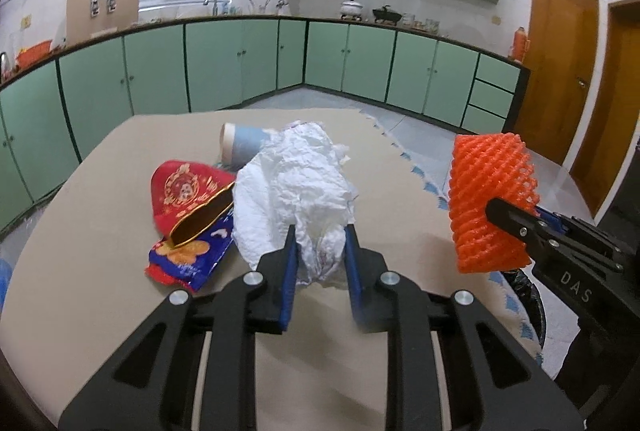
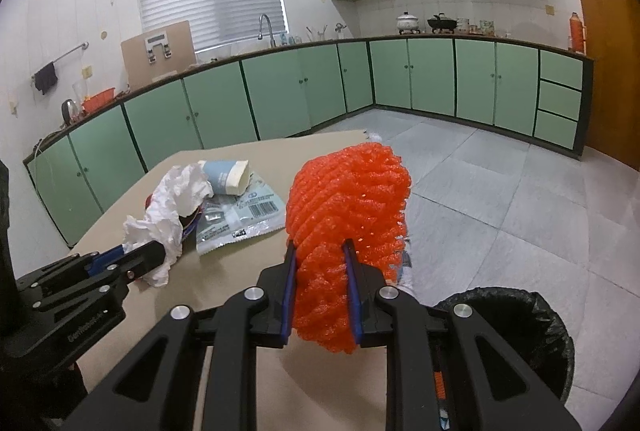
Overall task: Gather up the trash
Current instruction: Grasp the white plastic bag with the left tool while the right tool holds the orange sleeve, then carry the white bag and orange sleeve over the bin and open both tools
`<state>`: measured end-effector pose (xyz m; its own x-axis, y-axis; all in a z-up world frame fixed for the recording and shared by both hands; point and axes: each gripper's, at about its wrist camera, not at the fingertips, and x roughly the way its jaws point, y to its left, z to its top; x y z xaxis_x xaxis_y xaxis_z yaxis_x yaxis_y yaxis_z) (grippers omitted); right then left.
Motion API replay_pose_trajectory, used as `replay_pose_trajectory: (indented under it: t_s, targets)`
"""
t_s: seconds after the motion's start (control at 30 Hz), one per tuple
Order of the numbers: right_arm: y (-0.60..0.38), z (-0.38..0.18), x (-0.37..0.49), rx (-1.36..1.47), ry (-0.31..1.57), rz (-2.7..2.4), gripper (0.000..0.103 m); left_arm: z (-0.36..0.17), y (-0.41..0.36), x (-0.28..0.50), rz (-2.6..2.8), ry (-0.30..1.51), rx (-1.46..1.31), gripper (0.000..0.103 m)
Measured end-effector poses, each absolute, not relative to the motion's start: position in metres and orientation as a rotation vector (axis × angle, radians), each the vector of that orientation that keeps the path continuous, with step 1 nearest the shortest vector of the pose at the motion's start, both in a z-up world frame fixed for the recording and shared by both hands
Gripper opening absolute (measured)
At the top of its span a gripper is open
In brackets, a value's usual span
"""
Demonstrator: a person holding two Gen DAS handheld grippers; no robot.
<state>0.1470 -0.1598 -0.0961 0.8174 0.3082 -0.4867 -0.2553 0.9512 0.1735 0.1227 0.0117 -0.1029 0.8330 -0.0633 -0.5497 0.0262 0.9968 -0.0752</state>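
My left gripper (image 1: 320, 235) is shut on a crumpled white paper towel (image 1: 296, 183), lifted a little off the beige table (image 1: 80, 271). My right gripper (image 2: 320, 251) is shut on an orange foam fruit net (image 2: 348, 215), held above the table's right edge. Seen from the left wrist, the net (image 1: 490, 199) hangs at the right with the right gripper (image 1: 500, 209) behind it. On the table lie a red snack bag (image 1: 184, 191), a blue biscuit wrapper (image 1: 188, 259), a paper cup (image 2: 228, 177) and a silver wrapper (image 2: 240, 217).
A black-lined trash bin (image 2: 516, 331) stands on the tiled floor at the table's right, below the right gripper. Green kitchen cabinets (image 2: 280, 91) run along the far walls. A wooden door (image 1: 560, 63) is at the right.
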Motion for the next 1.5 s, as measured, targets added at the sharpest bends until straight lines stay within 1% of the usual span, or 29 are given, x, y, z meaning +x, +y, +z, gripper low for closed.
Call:
replay_pose_trajectory:
  t_s: [0.73,1.17,1.5]
  targets:
    - [-0.208,-0.081,0.122,0.145,0.503,0.217,0.021,-0.091,-0.039,0.126,-0.178,0.551,-0.008,0.020]
    - [-0.276,-0.084,0.110,0.188,0.506,0.064,0.021,-0.101,-0.108,0.134,-0.321,0.564,0.039,0.020]
    - [-0.326,-0.102,0.100,0.206,0.535,-0.050,0.021,-0.109,-0.163,0.141,-0.420,0.560,0.064,0.020]
